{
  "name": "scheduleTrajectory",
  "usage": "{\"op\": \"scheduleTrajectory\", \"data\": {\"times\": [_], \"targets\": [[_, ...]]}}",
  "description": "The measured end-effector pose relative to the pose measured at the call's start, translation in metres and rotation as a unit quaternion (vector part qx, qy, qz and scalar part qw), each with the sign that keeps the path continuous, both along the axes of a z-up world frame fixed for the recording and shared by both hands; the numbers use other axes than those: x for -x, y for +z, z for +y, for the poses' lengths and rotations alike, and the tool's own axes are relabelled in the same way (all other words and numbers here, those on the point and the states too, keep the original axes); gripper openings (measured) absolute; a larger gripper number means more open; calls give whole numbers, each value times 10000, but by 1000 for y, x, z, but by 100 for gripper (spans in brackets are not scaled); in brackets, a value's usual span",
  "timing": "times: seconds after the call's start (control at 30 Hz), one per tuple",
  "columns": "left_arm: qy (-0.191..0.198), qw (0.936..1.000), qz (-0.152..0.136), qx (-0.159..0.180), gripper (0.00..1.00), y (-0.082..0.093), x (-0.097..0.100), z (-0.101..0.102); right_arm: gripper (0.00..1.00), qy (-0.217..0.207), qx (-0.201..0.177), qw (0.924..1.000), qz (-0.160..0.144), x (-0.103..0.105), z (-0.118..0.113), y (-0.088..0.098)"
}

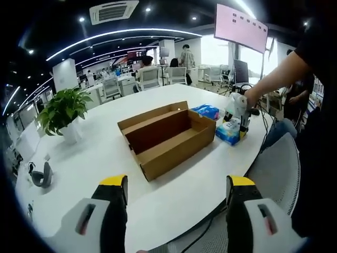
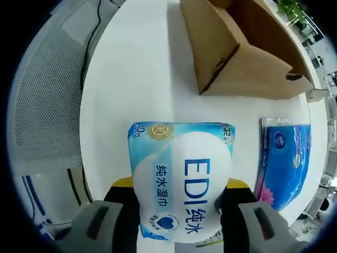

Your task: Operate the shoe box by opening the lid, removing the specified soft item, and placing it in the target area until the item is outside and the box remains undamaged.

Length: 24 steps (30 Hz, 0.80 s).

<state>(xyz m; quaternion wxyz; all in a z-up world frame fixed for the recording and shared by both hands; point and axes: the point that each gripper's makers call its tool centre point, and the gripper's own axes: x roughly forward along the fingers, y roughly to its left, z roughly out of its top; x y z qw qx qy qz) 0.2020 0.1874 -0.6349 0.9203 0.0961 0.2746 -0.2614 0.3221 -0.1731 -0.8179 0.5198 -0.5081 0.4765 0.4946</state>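
Over the near edge of the white bench [image 1: 174,195], in the left gripper view, the left gripper [image 1: 178,197] hovers with its yellow-tipped jaws spread wide and nothing between them. Beyond it the cardboard shoe box [image 1: 167,138] sits with its lid already open, and its inside looks bare. At the box's far end the right gripper [image 1: 238,113] holds a blue-and-white pack of wet wipes [image 1: 228,132] low over the bench, just beside the box, with a second blue pack [image 1: 206,111] lying close by. A potted plant [image 1: 63,113] stands well apart to the left, and a small grey object [image 1: 41,176] lies near the bench's left edge. Behind is an open office with desks, chairs, ceiling light strips and a wall screen [image 1: 241,26].

From the right gripper view, the jaws are closed on the pack of wet wipes [image 2: 181,182], pinching it at both sides; the soft wrapper bulges between them. The shoe box [image 2: 242,58] lies above it, apart from the pack, and the second blue pack [image 2: 287,161] rests on the bench to the right. A grey mesh chair [image 2: 52,100] stands off the bench's edge.

The item seems to be out, so setting it down is the step in hand. Lower it flat onto bare bench, clear of the box wall and the other pack, then open the jaws gently so the soft wrapper does not drag.
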Motion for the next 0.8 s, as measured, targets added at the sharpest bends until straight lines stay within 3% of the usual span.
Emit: {"op": "scheduleTrajectory", "data": {"times": [0.8], "targets": [[336, 9994, 47, -61, 76, -3, -1, 7, 58, 281, 99, 9996, 19, -46, -4, 1]]}}
